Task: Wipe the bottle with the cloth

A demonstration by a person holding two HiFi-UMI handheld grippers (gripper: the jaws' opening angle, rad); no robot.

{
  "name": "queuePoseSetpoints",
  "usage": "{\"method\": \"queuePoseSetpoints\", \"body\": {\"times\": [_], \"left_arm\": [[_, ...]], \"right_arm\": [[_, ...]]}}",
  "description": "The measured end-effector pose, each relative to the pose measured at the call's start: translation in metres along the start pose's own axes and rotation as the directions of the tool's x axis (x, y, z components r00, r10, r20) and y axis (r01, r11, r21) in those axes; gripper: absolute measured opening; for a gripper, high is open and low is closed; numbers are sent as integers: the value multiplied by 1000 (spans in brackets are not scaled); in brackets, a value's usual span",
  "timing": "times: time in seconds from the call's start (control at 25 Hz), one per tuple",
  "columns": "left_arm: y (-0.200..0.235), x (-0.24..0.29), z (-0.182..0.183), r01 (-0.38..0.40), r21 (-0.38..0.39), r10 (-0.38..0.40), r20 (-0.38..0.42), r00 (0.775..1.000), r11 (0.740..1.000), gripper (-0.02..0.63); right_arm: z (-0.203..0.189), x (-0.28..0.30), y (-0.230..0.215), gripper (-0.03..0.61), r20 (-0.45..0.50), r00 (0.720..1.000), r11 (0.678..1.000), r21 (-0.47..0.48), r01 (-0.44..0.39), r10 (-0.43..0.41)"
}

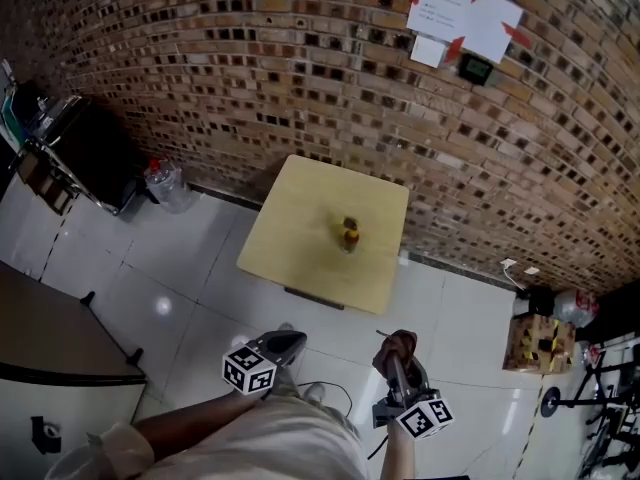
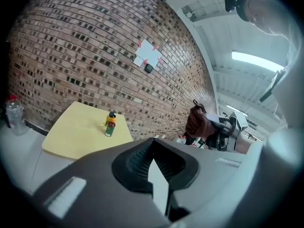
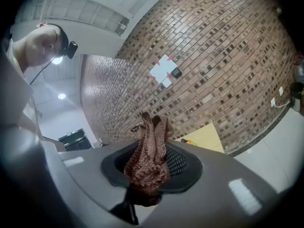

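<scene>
A small bottle [image 1: 349, 235] with an orange body, green base and dark cap stands upright on the square yellow table [image 1: 300, 238] by the brick wall. It also shows in the left gripper view as the bottle [image 2: 110, 124] on the table [image 2: 76, 132]. My left gripper [image 1: 284, 342] is shut and empty, well short of the table, over the floor. My right gripper [image 1: 401, 348] is shut on a brown knitted cloth [image 3: 148, 156], bunched between its jaws. The cloth [image 2: 199, 122] shows from the side too. Only the bottle's top [image 3: 189, 141] peeks over the right gripper.
White tiled floor lies between me and the table. A clear plastic jug [image 1: 168, 186] stands by the wall at left, next to a dark cabinet [image 1: 80, 148]. A cardboard box [image 1: 538, 342] with clutter stands at right. Papers [image 1: 460, 13] are taped on the wall.
</scene>
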State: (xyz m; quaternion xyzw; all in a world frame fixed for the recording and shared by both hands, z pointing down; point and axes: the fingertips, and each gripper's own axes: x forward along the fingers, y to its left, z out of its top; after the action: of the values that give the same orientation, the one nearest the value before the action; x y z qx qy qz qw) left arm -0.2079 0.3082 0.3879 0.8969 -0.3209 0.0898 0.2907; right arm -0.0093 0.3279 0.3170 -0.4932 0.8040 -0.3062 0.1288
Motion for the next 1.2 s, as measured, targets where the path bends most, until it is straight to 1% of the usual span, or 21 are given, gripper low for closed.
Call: {"method": "queuePoseSetpoints", "body": {"times": [0.32,0.56,0.92,1.08,1.2], "left_arm": [[55,27,56,59,24,-59,-8,998,998,12],[98,43,90,105,29,-105,-12,994,994,12],[162,48,120,181,56,-179,-40,983,982,2],[179,62,132,222,129,-217,-52,975,966,3],[177,70,140,257,138,-253,-46,967,957,9]], "right_arm": [[21,68,-4,91,29,998,999,-1,51,-51],[35,124,-6,91,49,995,996,-7,85,-85],[31,195,-6,91,52,988,989,-13,146,-145],[25,213,-9,91,71,984,986,-3,164,-163],[23,214,-10,91,75,982,985,3,175,-175]]}}
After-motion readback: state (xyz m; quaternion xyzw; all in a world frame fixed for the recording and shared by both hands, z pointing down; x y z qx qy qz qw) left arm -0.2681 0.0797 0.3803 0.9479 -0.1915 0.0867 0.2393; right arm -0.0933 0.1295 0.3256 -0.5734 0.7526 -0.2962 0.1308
